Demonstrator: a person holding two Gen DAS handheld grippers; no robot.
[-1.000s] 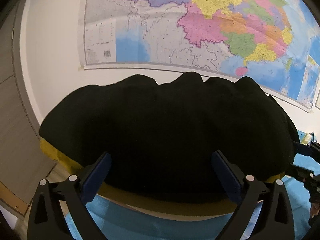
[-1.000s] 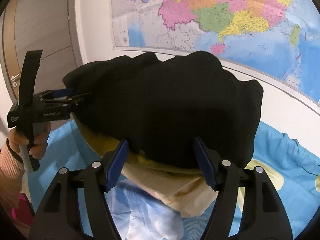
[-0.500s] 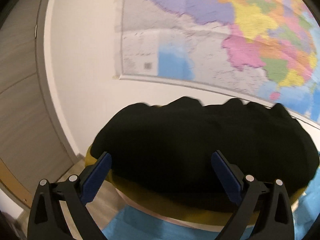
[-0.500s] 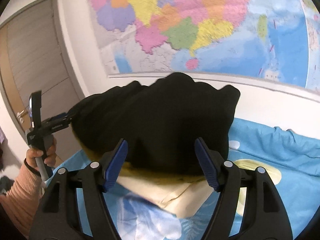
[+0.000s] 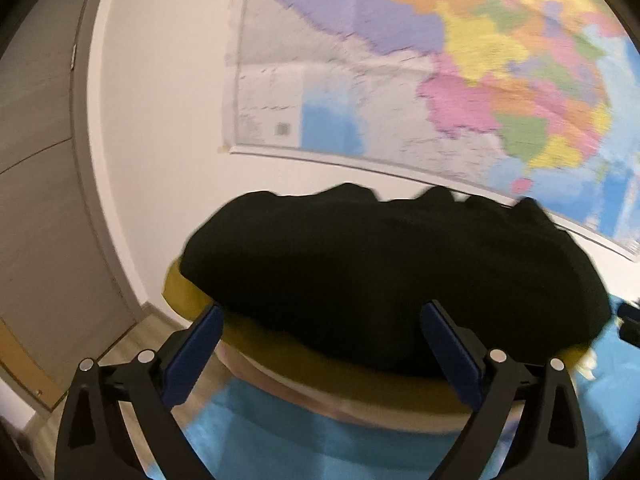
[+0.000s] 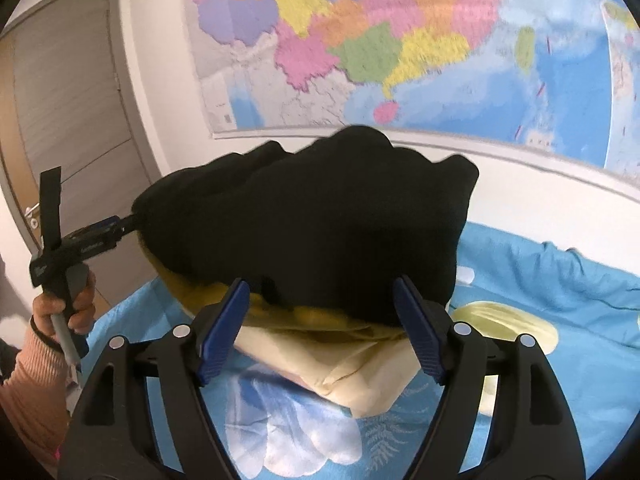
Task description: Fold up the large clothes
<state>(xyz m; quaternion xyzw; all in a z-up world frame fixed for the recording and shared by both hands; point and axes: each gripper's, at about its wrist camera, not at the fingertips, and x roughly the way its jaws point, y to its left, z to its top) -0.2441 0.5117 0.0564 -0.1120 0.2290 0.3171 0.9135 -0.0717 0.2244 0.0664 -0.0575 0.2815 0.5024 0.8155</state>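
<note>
Stack: your folded black garment [image 6: 312,232] sits on yellow and cream ones [image 6: 352,364], raised over the blue bed sheet [image 6: 560,280], below the map [image 6: 400,40].
Right gripper [image 6: 322,322]: jaws wide, just been opening, flanking the stack.
Left gripper [image 5: 324,352]: jaws wide around the stack; grip unclear.
Right view only: your left hand [image 6: 66,308], the door [image 6: 68,100].

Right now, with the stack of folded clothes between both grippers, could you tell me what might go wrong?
1. The right gripper has just been opening, its jaws wide around the stack, so the black garment may slip.
2. The black garment overhangs the yellow one and could slide off it.
3. The left gripper also looks loose around the stack, so the layers may come unfolded onto the blue sheet.
</note>
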